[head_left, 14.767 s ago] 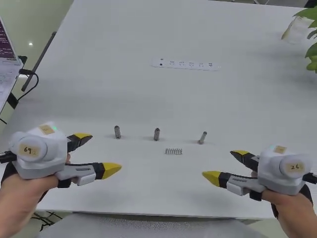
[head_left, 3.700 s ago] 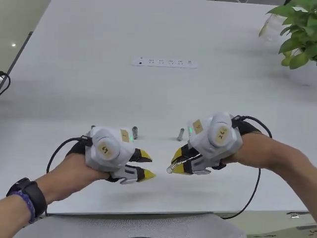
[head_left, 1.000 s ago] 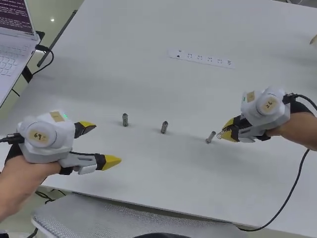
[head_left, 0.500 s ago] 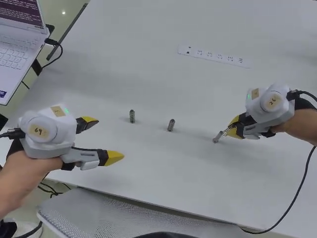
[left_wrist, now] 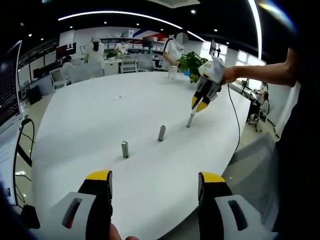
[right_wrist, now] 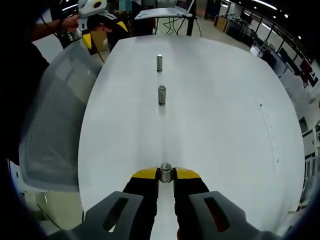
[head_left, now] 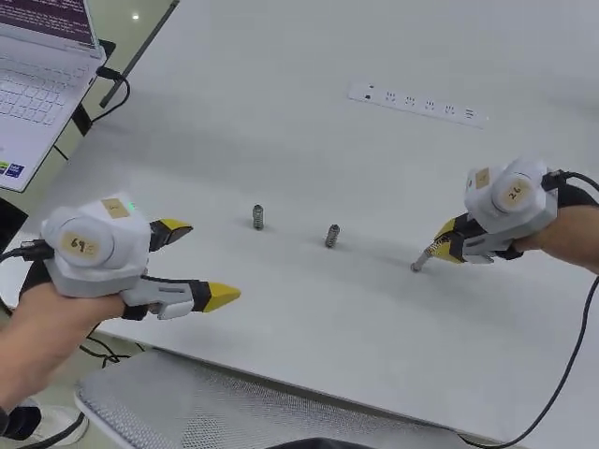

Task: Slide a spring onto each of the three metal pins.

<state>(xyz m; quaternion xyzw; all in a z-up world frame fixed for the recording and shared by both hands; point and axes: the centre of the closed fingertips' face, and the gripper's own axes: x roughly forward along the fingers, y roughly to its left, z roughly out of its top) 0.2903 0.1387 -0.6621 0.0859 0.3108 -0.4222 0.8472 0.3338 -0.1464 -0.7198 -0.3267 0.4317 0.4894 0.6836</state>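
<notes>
Two metal pins stand on the white table, the left pin [head_left: 258, 217] and the middle pin [head_left: 332, 236], each with a spring around it. The third pin [head_left: 416, 267] leans at the right. My right gripper [head_left: 442, 245] is shut on a spring [right_wrist: 165, 173], and the spring's lower end [head_left: 429, 253] meets the top of that pin. In the right gripper view the other two pins [right_wrist: 162, 95] [right_wrist: 159, 63] line up beyond the jaws. My left gripper [head_left: 204, 262] hovers open near the front left edge, holding nothing. Its own view shows open fingers [left_wrist: 100, 180] and the right gripper [left_wrist: 199, 103] at the far pin [left_wrist: 190, 121].
A white power strip [head_left: 416, 103] lies further back on the table [head_left: 281, 112]. A laptop [head_left: 37, 56] sits beyond the table's left edge, with a cable [head_left: 117, 89] beside it. A grey mesh chair [head_left: 234, 412] is below the front edge. People and desks fill the far room [left_wrist: 100, 55].
The head camera has shifted, so everything sits slightly right and lower. My right gripper still holds the spring at the right pin, tipped a little lower. The left gripper has kept its place.
</notes>
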